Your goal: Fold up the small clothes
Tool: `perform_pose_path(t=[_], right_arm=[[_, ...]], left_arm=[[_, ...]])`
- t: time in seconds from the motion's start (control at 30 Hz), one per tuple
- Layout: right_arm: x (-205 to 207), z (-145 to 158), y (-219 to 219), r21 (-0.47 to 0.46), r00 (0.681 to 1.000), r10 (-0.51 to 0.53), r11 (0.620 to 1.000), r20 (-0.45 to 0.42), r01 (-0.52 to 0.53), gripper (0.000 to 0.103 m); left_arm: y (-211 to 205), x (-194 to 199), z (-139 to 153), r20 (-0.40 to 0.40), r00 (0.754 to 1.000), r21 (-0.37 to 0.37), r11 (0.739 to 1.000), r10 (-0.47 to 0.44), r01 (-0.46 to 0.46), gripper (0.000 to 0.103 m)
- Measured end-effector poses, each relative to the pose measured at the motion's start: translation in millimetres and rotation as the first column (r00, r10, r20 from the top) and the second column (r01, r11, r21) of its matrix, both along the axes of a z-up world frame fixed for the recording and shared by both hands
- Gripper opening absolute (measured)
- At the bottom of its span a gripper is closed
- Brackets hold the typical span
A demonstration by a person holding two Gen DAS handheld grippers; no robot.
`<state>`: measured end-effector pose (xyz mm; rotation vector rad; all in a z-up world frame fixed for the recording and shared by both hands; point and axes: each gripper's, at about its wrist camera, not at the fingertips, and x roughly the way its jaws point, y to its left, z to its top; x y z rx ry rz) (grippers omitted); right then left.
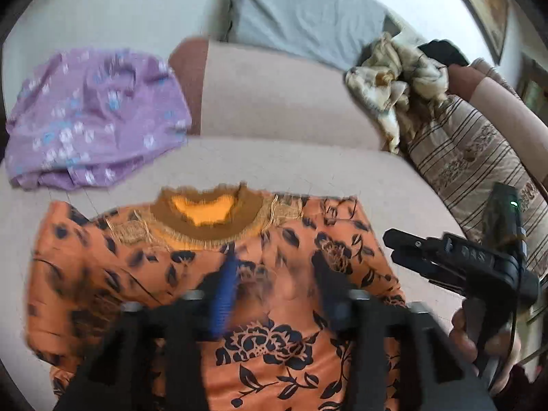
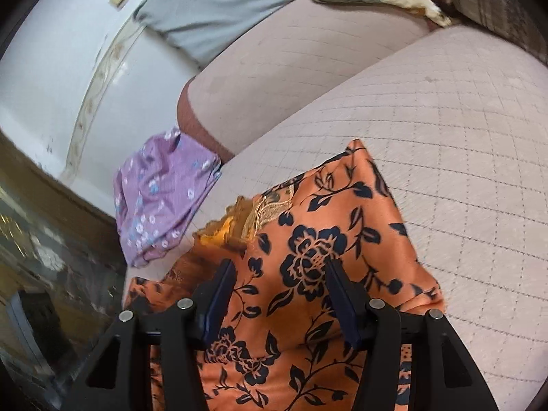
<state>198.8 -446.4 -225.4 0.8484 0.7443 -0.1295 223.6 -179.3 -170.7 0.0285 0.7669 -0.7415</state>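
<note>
- Orange satin top with black flower print and brown lace neckline [image 1: 291,342] lies spread on the pale quilted sofa seat [image 2: 462,137].
- Left gripper [image 1: 277,274] above the top, jaws apart, nothing between them; blurred.
- Right gripper [image 2: 281,274] over the top's side, jaws apart, empty.
- Folded purple floral garment [image 1: 96,120] lies beside the top, at the seat's end.
</note>
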Motion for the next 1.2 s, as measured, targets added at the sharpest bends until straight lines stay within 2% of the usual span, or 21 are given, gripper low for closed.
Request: perform_pose_path(t=[0.07, 0.17, 0.23, 0.27, 0.3, 0.33, 0.47, 0.6, 0.67, 0.73, 0.77, 0.83, 1.0, 1.13, 1.2], right_arm=[[-2, -2, -8, 0.055, 1.000, -0.008, 0.998, 0.007, 0.008, 0.064], [4, -8, -10, 0.122, 1.000, 0.018, 0.992, -0.001, -0.018, 0.067], [14, -16, -3, 0.167, 0.997, 0.074, 0.983, -0.013, -0.070, 0.067], [19, -21, 1, 0.192, 0.995, 0.099, 0.977, -0.016, -0.095, 0.067], [25, -25, 7, 0.207, 0.992, 0.128, 0.971, -0.020, -0.121, 0.067], [31, -29, 14, 0.212, 0.987, 0.156, 0.966, -0.027, -0.147, 0.067], [49, -44, 32, 0.220, 0.980, 0.195, 0.958, -0.037, -0.182, 0.065], [63, -64, 47, 0.226, 0.972, 0.223, 0.953, -0.073, -0.202, 0.061], [66, -71, 53, 0.202, 0.971, 0.220, 0.959, -0.096, -0.197, 0.057], [66, -68, 58, 0.170, 0.969, 0.230, 0.962, -0.090, -0.213, 0.039], [69, -67, 60, 0.174, 0.965, 0.246, 0.958, -0.088, -0.228, 0.023], [69, -65, 67, 0.167, 0.959, 0.269, 0.953, -0.090, -0.251, 0.012], [54, -28, 65, 0.043, 0.972, 0.234, 0.972, -0.021, -0.233, 0.007], [28, 5, 29, -0.054, 0.995, 0.098, 0.994, 0.026, -0.097, 0.007], [14, 10, 1, -0.077, 1.000, 0.012, 0.997, 0.014, -0.011, 0.007]], left_arm=[[22, -5, 12, 0.048, 0.997, -0.038, 0.998, 0.057, -0.055, 0.080], [68, 7, 20, 0.044, 0.982, -0.087, 0.980, 0.183, -0.178, 0.080], [98, 23, 16, 0.024, 0.953, -0.072, 0.952, 0.301, -0.299, 0.080], [120, 32, 10, 0.002, 0.927, -0.058, 0.926, 0.374, -0.373, 0.080], [132, 36, 7, -0.013, 0.914, -0.052, 0.913, 0.405, -0.405, 0.080], [149, 45, 1, -0.041, 0.890, -0.045, 0.889, 0.455, -0.456, 0.080], [181, 59, -15, -0.083, 0.834, -0.027, 0.835, 0.546, -0.549, 0.080], [181, 69, -28, -0.091, 0.824, 0.028, 0.829, 0.559, -0.559, 0.080], [177, 72, -34, -0.093, 0.830, 0.055, 0.835, 0.550, -0.547, 0.080], [171, 74, -37, -0.094, 0.834, 0.075, 0.839, 0.543, -0.538, 0.080], [170, 75, -39, -0.093, 0.835, 0.085, 0.840, 0.542, -0.536, 0.080], [167, 73, -40, -0.084, 0.837, 0.100, 0.840, 0.541, -0.533, 0.080], [163, 74, -42, -0.068, 0.838, 0.119, 0.838, 0.542, -0.532, 0.080], [159, 75, -45, -0.065, 0.838, 0.138, 0.837, 0.541, -0.529, 0.080], [153, 76, -49, -0.070, 0.847, 0.153, 0.845, 0.527, -0.513, 0.080]])
